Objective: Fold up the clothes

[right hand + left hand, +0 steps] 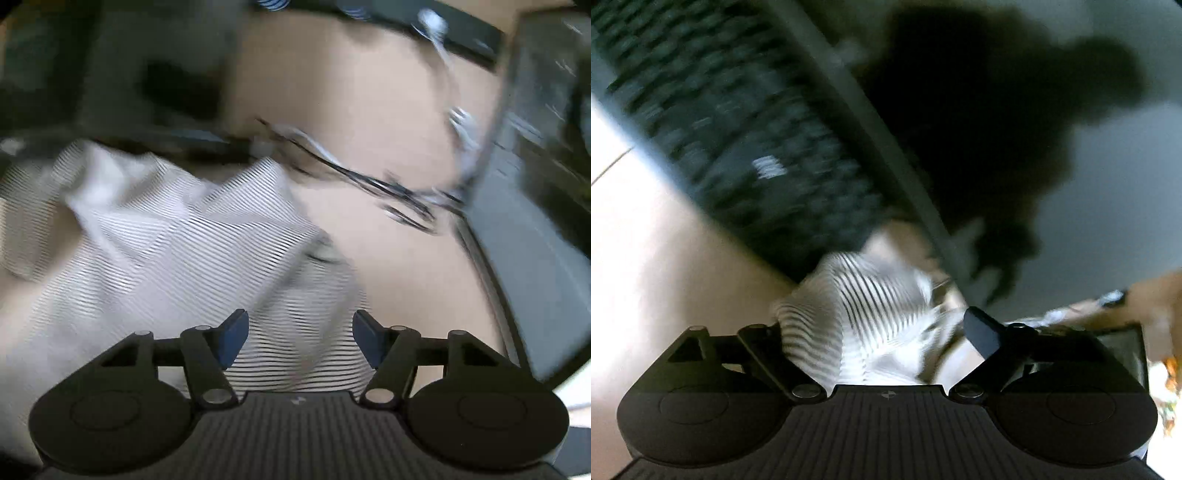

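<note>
Between both wide-spread claws, left (882, 339) and right (300, 339), bunches the blurred striped garment (155, 236), its far edges unreadable.

garment: white cloth with thin dark stripes (155, 236), one piece as far as visible
type: cannot tell, both views motion-blurred
state: unfolded, crumpled, loose ridges and creases running across it
right wrist view: spreads from far left to bottom centre over a beige surface; one pointed peak near mid-frame, a rumpled bump just right of centre; near edge runs between the gripper fingers
left wrist view: bunched mound of the same striped fabric (864, 317) at bottom centre, stripes bending sharply over the folds; left finger hidden behind it
contact: whether either gripper pinches the fabric cannot be told
</note>
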The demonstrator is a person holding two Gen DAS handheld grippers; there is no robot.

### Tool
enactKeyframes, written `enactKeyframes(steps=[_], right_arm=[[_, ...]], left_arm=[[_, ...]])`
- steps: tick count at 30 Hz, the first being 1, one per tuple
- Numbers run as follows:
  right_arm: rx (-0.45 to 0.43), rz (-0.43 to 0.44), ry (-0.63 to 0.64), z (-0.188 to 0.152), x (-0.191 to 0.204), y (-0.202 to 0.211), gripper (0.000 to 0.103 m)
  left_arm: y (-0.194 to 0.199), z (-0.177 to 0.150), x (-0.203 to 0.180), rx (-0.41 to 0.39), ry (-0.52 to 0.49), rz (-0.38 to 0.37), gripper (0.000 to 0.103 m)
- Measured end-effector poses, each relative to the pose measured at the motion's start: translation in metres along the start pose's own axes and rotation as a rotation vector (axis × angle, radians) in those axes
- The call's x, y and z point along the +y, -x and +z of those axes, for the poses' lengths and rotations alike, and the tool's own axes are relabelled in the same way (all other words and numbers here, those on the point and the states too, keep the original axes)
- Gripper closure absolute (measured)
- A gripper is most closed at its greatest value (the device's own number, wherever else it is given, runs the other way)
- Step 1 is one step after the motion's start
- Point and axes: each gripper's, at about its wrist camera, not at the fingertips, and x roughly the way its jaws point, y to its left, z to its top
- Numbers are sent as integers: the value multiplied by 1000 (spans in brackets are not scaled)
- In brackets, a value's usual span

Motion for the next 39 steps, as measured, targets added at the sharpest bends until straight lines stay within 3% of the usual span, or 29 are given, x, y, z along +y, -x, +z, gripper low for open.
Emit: enactKeyframes(steps=[3, 8, 9, 10, 11, 12, 14, 17, 20, 24, 27, 30, 33, 34, 36, 39], right_arm=[[-12, 186, 53, 9, 31, 20, 34], [78, 270, 253, -5, 88, -12, 33], [93, 275, 272, -7, 90, -17, 40], [107, 280, 290, -8, 93, -22, 64], [101, 292, 309, -3, 89, -22, 72], [93, 306, 327, 2, 86, -22, 90], [33, 244, 359, 21, 66, -18, 93], [-94, 49, 329, 77, -11, -13, 93], [-259, -237, 166, 138, -114, 10, 94], [-332, -437, 173, 169, -161, 22, 93], [-384, -584, 182, 191, -195, 31, 93], [-314, -592, 211, 191, -200, 4, 93], [-210, -634, 303, 180, -194, -30, 84], [-209, -660, 326, 176, -191, -37, 74], [-270, -672, 331, 174, -174, -36, 64], [-297, -406, 240, 172, -145, -30, 64]], left_arm=[[1, -3, 16, 29, 22, -17, 9], [8, -9, 9, 61, -68, -37, 6], [13, -9, 8, 60, -99, -30, 4], [20, -10, 8, 56, -133, -20, 3], [25, -9, 8, 56, -169, -11, 2], [30, -10, 8, 53, -205, 4, 1], [43, -11, 9, 10, -252, 53, 0], [57, -16, 1, -75, -326, 112, 0], [62, -26, -20, -127, -417, 105, 0], [37, -52, -61, -110, -589, 88, 0], [6, -63, -74, -62, -626, 97, 0], [-25, -74, -84, -12, -654, 108, 0], [-48, -86, -93, 15, -698, 133, 0], [-54, -90, -95, 9, -723, 155, 0], [-63, -97, -98, -30, -780, 226, 0], [-76, -101, -99, -98, -868, 344, 0]])
